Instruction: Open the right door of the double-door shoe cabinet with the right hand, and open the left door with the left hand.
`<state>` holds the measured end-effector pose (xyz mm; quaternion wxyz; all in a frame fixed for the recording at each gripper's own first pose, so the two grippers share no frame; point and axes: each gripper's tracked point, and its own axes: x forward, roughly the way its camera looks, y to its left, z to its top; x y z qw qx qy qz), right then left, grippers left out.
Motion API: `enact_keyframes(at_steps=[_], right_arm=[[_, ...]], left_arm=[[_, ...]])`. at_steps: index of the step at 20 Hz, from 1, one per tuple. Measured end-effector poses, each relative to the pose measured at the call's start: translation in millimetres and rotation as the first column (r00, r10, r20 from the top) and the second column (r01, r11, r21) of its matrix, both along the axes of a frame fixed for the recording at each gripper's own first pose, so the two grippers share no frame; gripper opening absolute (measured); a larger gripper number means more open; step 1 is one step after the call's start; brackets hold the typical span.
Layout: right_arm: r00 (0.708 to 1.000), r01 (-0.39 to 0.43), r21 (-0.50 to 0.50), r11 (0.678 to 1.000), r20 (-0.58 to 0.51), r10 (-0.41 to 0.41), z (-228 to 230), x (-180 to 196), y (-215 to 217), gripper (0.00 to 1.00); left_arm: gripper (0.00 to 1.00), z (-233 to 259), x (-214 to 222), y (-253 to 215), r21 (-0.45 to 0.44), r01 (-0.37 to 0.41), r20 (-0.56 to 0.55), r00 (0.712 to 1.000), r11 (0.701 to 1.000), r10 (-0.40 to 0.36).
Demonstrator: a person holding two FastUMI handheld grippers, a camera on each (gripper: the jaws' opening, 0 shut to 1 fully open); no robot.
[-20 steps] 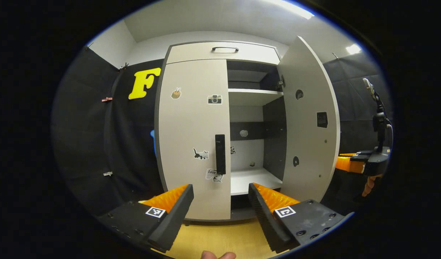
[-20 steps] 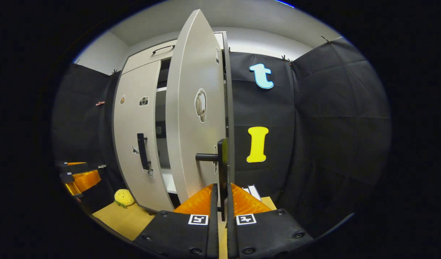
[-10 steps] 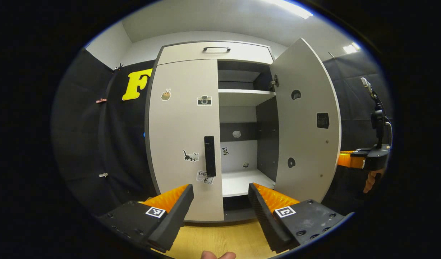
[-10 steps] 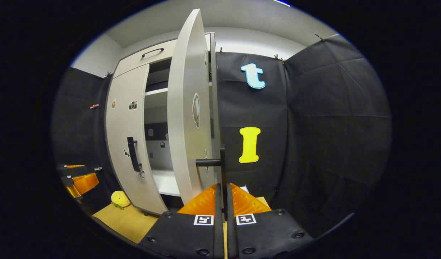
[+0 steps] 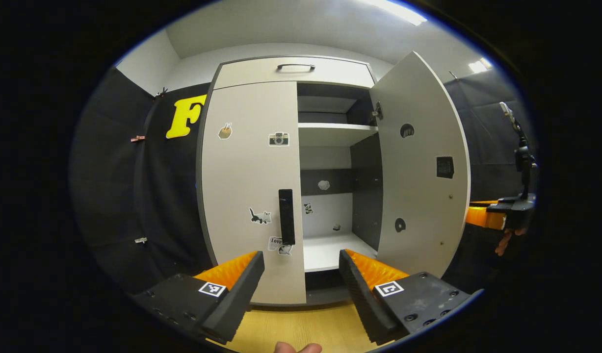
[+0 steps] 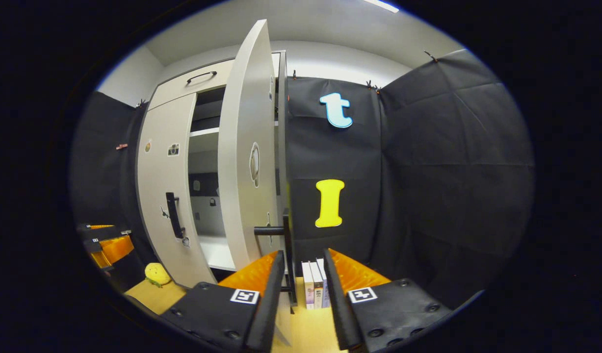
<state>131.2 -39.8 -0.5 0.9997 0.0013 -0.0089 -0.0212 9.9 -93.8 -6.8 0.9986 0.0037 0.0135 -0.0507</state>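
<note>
Right door stands swung wide; its upright handle sits between the right gripper fingers, spread, gripping nothing. Left gripper gapes below the shut left door handle.

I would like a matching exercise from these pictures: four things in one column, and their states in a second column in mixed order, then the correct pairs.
Things:
1. pale grey right cabinet door
2. pale grey left cabinet door
3. right gripper
4. small yellow plush toy

States:
A. closed, its black bar handle untouched
B. lying on the wooden floor beside the cabinet
C. swung wide open
D. open, its fingers on either side of the right door's black handle

Pairs: 1-C, 2-A, 3-D, 4-B
</note>
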Motion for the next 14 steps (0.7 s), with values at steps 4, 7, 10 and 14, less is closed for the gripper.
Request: enact_keyframes(at_steps=[4,7,10,14], right_arm=[[0.999,0.025,-0.023,0.999,-0.028,-0.025,-3.7,-12.3,-9.9,0.92],[0.999,0.029,0.019,0.999,-0.041,-0.028,-6.6,-19.7,-8.4,0.92],[0.999,0.032,0.085,0.996,-0.040,-0.028,-7.2,-25.3,-5.0,0.92],[0.998,0.039,0.144,0.989,-0.055,-0.031,-10.9,-30.0,-0.5,0.96]], left_arm=[[0.94,1.8,16.1,2.9,0.007,-0.006,0.007,1.000,1.000,0.006],[0.94,0.7,32.4,6.6,0.005,-0.015,-0.001,1.000,1.000,0.015],[0.94,2.3,52.8,10.1,0.009,-0.026,0.002,1.000,1.000,0.026],[0.94,-2.2,81.3,9.9,0.009,-0.034,0.001,0.999,0.999,0.034]])
